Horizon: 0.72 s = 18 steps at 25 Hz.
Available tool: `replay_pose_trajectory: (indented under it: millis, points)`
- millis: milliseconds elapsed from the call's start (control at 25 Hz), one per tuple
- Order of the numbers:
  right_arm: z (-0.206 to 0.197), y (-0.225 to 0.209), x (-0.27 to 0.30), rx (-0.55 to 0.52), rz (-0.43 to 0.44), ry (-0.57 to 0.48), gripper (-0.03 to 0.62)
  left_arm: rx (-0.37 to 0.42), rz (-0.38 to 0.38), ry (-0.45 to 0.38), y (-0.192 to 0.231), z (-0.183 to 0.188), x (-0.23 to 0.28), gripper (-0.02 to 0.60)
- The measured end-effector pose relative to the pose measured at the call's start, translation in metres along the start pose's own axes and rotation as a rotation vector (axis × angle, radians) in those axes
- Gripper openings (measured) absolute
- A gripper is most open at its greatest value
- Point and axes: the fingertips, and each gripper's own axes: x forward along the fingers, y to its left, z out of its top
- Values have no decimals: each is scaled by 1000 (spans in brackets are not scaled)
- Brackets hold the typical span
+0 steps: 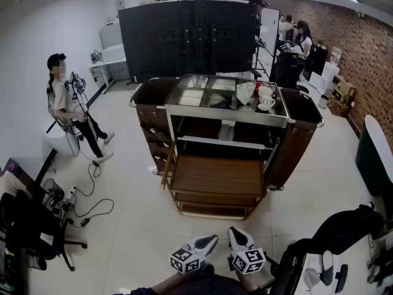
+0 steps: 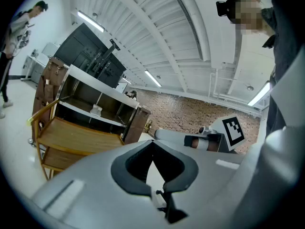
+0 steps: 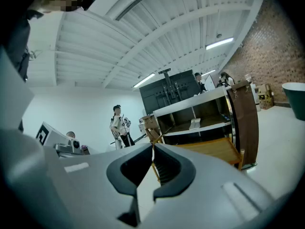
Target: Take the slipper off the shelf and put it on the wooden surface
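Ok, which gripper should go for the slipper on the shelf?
Right, marginally. In the head view the right gripper lines up almost straight with the slipper; the left gripper sits slightly aside. Both are shut, empty and far back.

White slipper (image 1: pixel 226 131) sits on the shelf (image 1: pixel 199 140) above the wooden surface (image 1: pixel 216 176).

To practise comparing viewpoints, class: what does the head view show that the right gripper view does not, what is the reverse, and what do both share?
Only the head view: the cups on top of the cart, the office chair and the floor cables. Only the right gripper view: the right hand-held gripper seen along its jaws, which are closed together with nothing between. Both: the white slipper on the shelf, the wooden surface below it, and the standing person.
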Motion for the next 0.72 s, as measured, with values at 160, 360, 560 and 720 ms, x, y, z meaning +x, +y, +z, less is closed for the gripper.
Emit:
replay_pose_trajectory:
  millis: [160, 360, 560, 720]
  points:
    - [-2, 0, 1, -1, -3, 3, 0, -4, 1, 4, 1, -3, -1, 17]
    - [-4, 1, 4, -4, -7, 9, 0, -4, 4, 13, 4, -5, -2, 17]
    - [-4, 3, 5, -4, -8, 13, 0, -10, 15, 12, 7, -4, -4, 17]
    - [-6, 7, 7, -11, -11, 19, 0, -23, 22, 12, 11, -5, -7, 17]
